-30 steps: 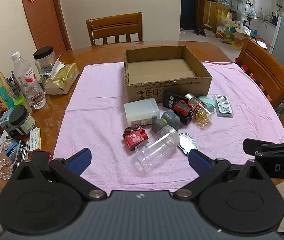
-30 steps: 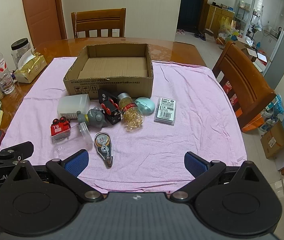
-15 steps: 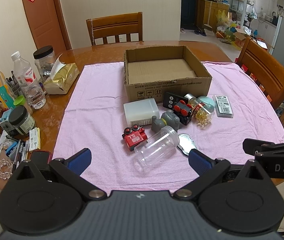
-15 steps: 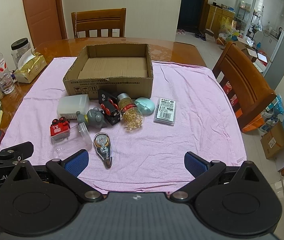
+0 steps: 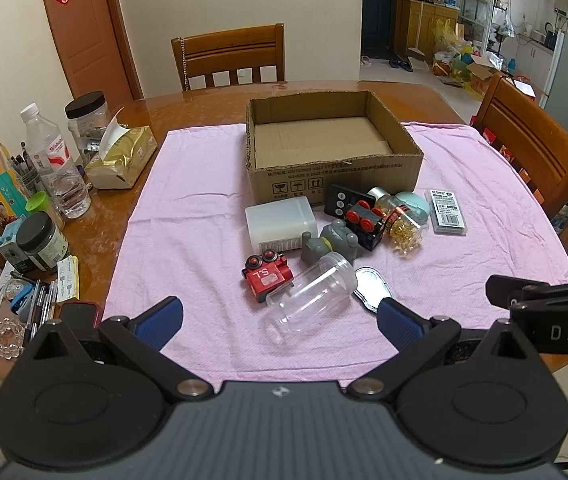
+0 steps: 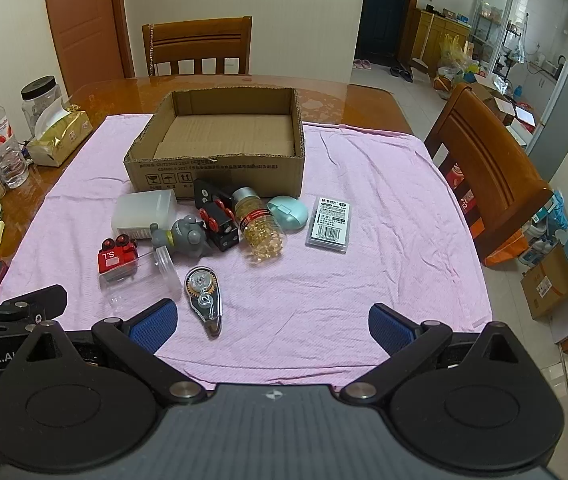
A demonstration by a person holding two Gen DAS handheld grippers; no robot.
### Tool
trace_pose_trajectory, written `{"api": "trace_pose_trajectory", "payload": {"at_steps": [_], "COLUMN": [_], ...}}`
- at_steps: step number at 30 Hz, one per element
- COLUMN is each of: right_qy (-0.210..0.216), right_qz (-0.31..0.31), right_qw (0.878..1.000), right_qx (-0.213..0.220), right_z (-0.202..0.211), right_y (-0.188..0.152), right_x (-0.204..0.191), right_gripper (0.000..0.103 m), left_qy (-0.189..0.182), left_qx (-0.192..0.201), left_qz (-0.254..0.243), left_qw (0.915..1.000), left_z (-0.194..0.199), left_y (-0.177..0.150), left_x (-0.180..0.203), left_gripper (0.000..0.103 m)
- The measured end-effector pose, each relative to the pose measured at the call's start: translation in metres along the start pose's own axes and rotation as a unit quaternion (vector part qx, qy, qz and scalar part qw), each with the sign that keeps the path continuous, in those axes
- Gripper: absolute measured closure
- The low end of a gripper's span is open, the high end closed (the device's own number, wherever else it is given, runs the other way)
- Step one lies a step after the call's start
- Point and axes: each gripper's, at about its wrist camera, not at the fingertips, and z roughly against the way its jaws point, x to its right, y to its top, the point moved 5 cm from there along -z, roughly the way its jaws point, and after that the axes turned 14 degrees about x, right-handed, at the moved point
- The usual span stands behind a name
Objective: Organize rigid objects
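Observation:
An empty cardboard box [image 5: 331, 172] [image 6: 220, 172] stands on the pink cloth. In front of it lie a white plastic box [image 5: 280, 222], a red toy train [image 5: 268, 278], a clear jar [image 5: 309, 296], a grey figurine [image 5: 331, 240], a black toy train [image 6: 220, 222], a pill bottle [image 6: 260, 228], a teal case [image 6: 288, 213], a battery pack [image 6: 329, 224] and a correction tape [image 6: 204, 300]. My left gripper [image 5: 280, 320] is open and empty, just short of the clear jar. My right gripper [image 6: 272, 324] is open and empty, right of the correction tape.
A tissue pack [image 5: 122, 160], water bottle [image 5: 54, 160], jars [image 5: 40, 242] and pens crowd the table's left edge. Wooden chairs stand at the far side [image 5: 230, 58] and at the right [image 6: 487, 176]. A phone [image 5: 78, 314] lies at the near left.

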Motion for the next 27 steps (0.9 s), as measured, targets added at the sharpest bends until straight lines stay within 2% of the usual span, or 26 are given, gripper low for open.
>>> {"api": "trace_pose_trajectory", "payload": {"at_steps": [21, 27], "right_qy": [0.002, 0.010], "right_qz": [0.000, 0.006], "right_qw": [1.000, 1.000], "right_qx": [0.006, 0.019], "right_z": [-0.006, -0.013], "right_y": [0.003, 0.003], "right_x": [0.004, 0.004], "right_gripper": [0.000, 0.000], "left_qy": [-0.002, -0.008], "left_qx": [0.000, 0.010], "left_qz": [-0.005, -0.011], "left_qw": [1.0000, 0.9999], "left_z": [-0.011, -0.021], "left_y": [0.001, -0.003], "left_x": [0.004, 0.007], "left_gripper": [0.001, 0.001]}}
